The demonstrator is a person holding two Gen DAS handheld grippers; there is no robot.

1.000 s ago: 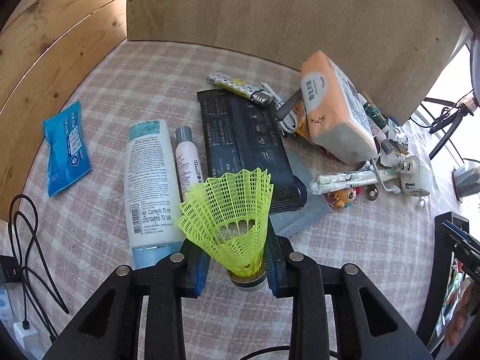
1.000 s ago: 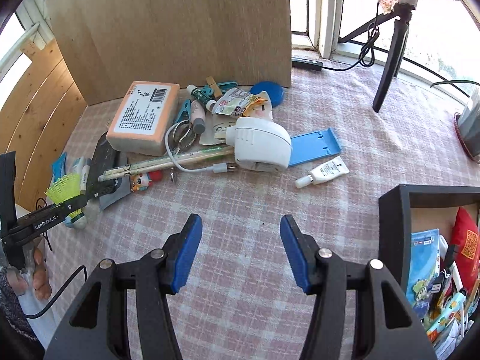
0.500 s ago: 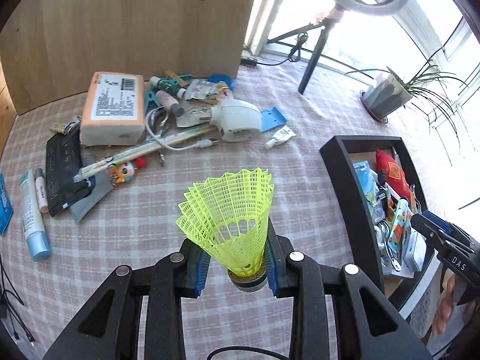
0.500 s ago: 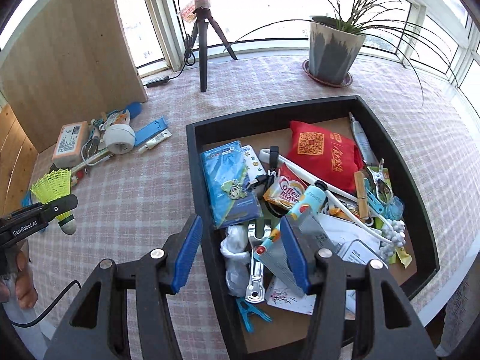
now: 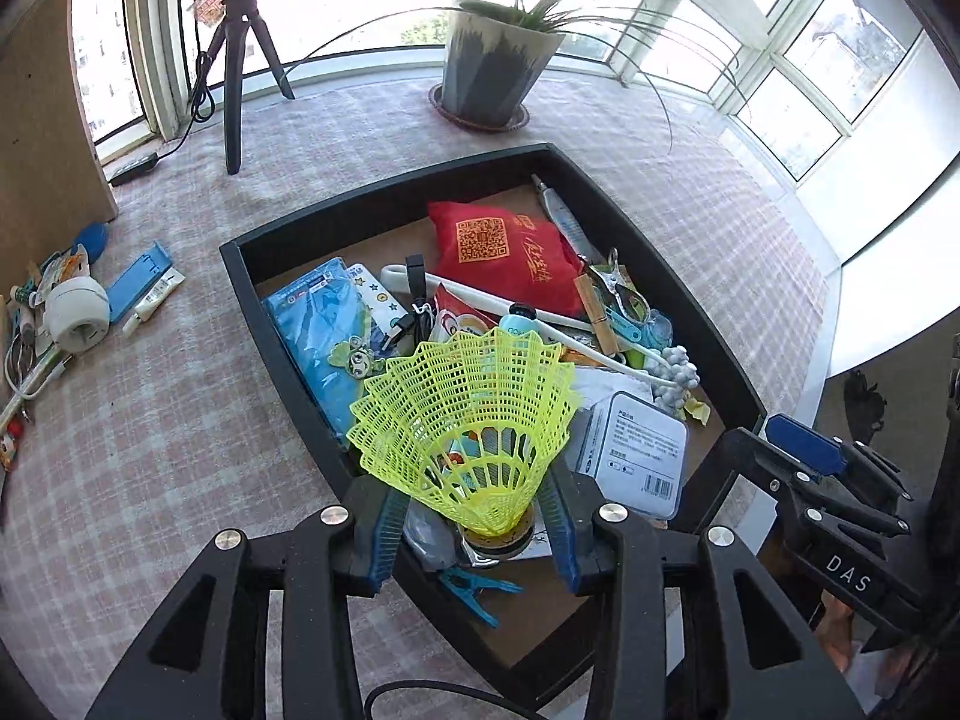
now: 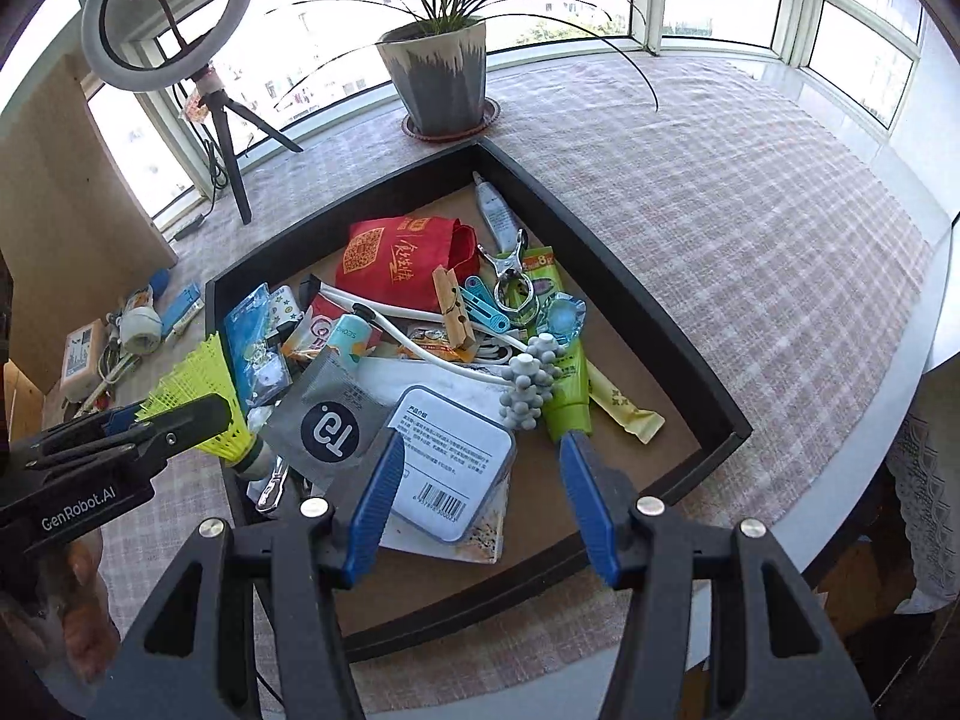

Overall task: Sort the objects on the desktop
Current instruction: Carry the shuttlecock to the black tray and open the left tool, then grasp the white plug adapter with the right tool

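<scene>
Left gripper point(image 5: 474, 531): your jaws are clamped on the cork base of the yellow shuttlecock point(image 5: 468, 426), skirt fanning upward.
Shuttlecock position: you hold it above the near left corner of the black tray point(image 5: 264, 324), over the clutter inside.
Right gripper point(image 6: 480, 501): your jaws are spread wide, holding nothing, hovering over the tray's near edge above a white tin point(image 6: 450, 456).

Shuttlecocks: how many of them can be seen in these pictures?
1. The yellow shuttlecock is clamped in the left gripper, above the near corner of the black tray. The tray is cluttered, so another could lie hidden under the other things.
</scene>
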